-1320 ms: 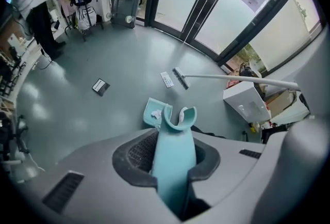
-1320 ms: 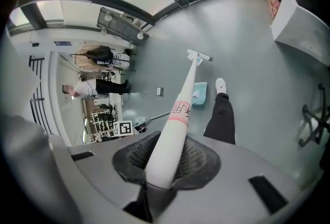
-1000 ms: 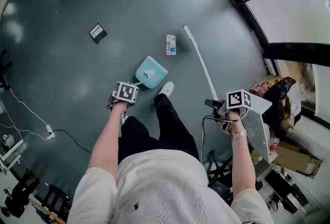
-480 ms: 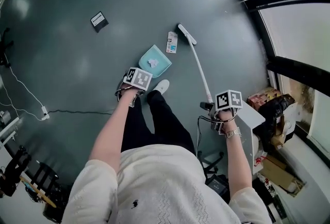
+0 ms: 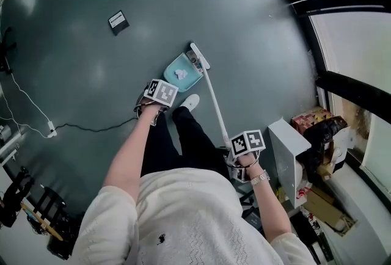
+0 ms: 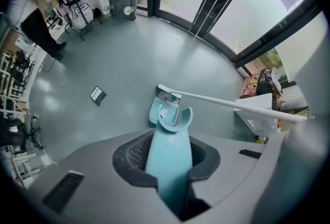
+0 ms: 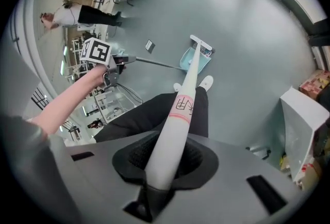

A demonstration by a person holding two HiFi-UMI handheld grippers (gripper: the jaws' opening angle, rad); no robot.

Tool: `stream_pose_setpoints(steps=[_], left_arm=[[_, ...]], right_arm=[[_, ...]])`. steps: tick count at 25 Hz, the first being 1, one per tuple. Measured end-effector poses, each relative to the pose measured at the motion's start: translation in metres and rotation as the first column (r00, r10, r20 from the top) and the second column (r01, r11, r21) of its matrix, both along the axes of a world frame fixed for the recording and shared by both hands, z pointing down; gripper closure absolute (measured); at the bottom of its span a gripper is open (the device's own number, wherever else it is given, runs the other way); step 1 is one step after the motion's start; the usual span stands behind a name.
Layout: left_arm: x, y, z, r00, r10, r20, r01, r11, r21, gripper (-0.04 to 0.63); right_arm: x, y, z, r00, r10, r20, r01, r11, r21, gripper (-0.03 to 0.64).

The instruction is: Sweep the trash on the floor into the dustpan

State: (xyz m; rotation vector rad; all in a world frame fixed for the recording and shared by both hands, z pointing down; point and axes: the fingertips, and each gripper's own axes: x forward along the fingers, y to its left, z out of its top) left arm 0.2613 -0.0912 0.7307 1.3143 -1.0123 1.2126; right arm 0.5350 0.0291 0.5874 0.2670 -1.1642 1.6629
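A teal dustpan (image 5: 178, 74) rests on the grey floor with a crumpled white scrap (image 5: 180, 74) inside it. My left gripper (image 5: 157, 96) is shut on the dustpan's teal handle (image 6: 167, 161). My right gripper (image 5: 244, 149) is shut on the white broom handle (image 7: 175, 130). The broom head (image 5: 198, 56) lies at the dustpan's mouth, pressing a small printed carton (image 6: 168, 97) against the pan's front edge. A black card (image 5: 117, 21) lies on the floor farther left, apart from the pan.
My white shoe (image 5: 191, 102) stands just behind the dustpan. A white cabinet (image 5: 290, 154) and bags and boxes (image 5: 317, 129) crowd the right side. A cable (image 5: 91, 129) runs over the floor at left. Dark door frames (image 5: 330, 7) curve along the right.
The broom head has swept left across the floor, carrying the carton from beside the pan to its mouth. My right gripper has moved left, closer to my body. The dustpan barely shifted.
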Motion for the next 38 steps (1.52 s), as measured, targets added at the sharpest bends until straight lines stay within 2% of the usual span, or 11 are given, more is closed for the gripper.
stream_pose_setpoints(steps=[4, 7, 10, 13, 18, 22, 25, 27, 32, 35, 38], left_arm=[[-0.003, 0.000, 0.001, 1.000, 0.001, 0.001, -0.001, 1.000, 0.002, 0.503], [-0.004, 0.004, 0.001, 1.000, -0.005, -0.015, 0.005, 1.000, 0.008, 0.503], [-0.009, 0.017, 0.003, 0.999, -0.025, -0.045, 0.026, 0.999, 0.018, 0.503], [-0.025, 0.033, -0.001, 0.995, -0.091, -0.050, 0.093, 0.995, 0.033, 0.503], [-0.065, 0.059, -0.004, 0.972, -0.210, -0.107, 0.218, 0.973, 0.071, 0.503], [-0.158, 0.089, -0.019, 0.968, -0.247, -0.037, 0.250, 0.963, 0.105, 0.503], [-0.213, 0.111, -0.023, 0.938, -0.330, -0.110, 0.343, 0.931, 0.126, 0.503], [-0.260, 0.129, -0.025, 0.921, -0.366, -0.129, 0.382, 0.914, 0.133, 0.503], [-0.385, 0.162, -0.036, 0.899, -0.427, -0.092, 0.437, 0.888, 0.144, 0.503], [-0.454, 0.183, -0.038, 0.888, -0.459, -0.023, 0.458, 0.880, 0.126, 0.503], [-0.496, 0.185, -0.032, 0.850, -0.527, -0.031, 0.527, 0.843, 0.112, 0.503]], right_arm=[[-0.010, 0.009, -0.017, 0.997, 0.041, 0.066, -0.035, 0.996, -0.086, 0.531], [-0.003, 0.007, -0.022, 0.998, -0.031, 0.052, 0.034, 0.998, -0.054, 0.531], [-0.015, -0.005, -0.041, 0.996, 0.026, 0.087, -0.019, 0.996, -0.085, 0.529], [-0.030, -0.019, -0.064, 0.990, 0.085, 0.114, -0.073, 0.992, -0.098, 0.531], [-0.058, -0.028, -0.093, 0.996, 0.005, 0.091, -0.002, 1.000, -0.028, 0.531], [-0.115, -0.037, -0.107, 0.996, 0.019, 0.083, -0.020, 1.000, 0.012, 0.531], [-0.167, -0.052, -0.107, 0.997, 0.049, 0.059, -0.052, 0.997, 0.053, 0.531], [-0.210, -0.062, -0.105, 0.996, 0.074, 0.048, -0.077, 0.994, 0.081, 0.531], [-0.317, -0.095, -0.096, 0.994, 0.102, 0.047, -0.108, 0.980, 0.166, 0.531], [-0.375, -0.126, -0.089, 0.995, 0.089, 0.051, -0.097, 0.973, 0.208, 0.531], [-0.424, -0.165, -0.084, 0.996, 0.065, 0.053, -0.076, 0.969, 0.234, 0.531]])
